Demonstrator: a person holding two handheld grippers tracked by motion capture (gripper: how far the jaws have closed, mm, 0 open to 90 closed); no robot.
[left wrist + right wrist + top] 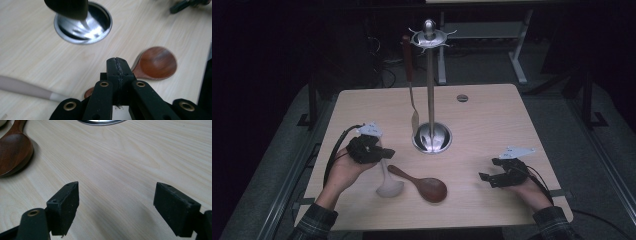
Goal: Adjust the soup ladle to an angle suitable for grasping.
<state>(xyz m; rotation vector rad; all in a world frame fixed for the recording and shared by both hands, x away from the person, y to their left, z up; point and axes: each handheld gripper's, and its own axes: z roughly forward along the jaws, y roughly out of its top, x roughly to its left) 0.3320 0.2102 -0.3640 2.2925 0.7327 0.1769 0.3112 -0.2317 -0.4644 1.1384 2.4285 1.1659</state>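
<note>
Pale wood-grain table (492, 115), standing in a dim room with dark floor around it, carries every object in the scene. At its centre rises a chrome rack (430, 90): a round mirrored base, a straight pole and a hooked crown at the top. One utensil with a dark handle (410, 85) hangs from a hook on the left of the crown, its lower end near the base. On the near half of the table lie two utensils side by side: a pale ladle (389, 183), bowl toward the near edge, and a brown wooden spoon (424, 184) to its right, its handle pointing far-left and its bowl near-right. The left gripper (384, 153), held in the person's left hand, sits at the far end of the ladle's handle; in the high view it is at that handle, though whether it touches cannot be told. In the left gripper view its jaws are pressed flat together with nothing between them, above the wooden spoon's handle. The right gripper (484, 177), held low at the near right of the table and well apart from both utensils, has its jaws spread wide and empty over bare wood.
</note>
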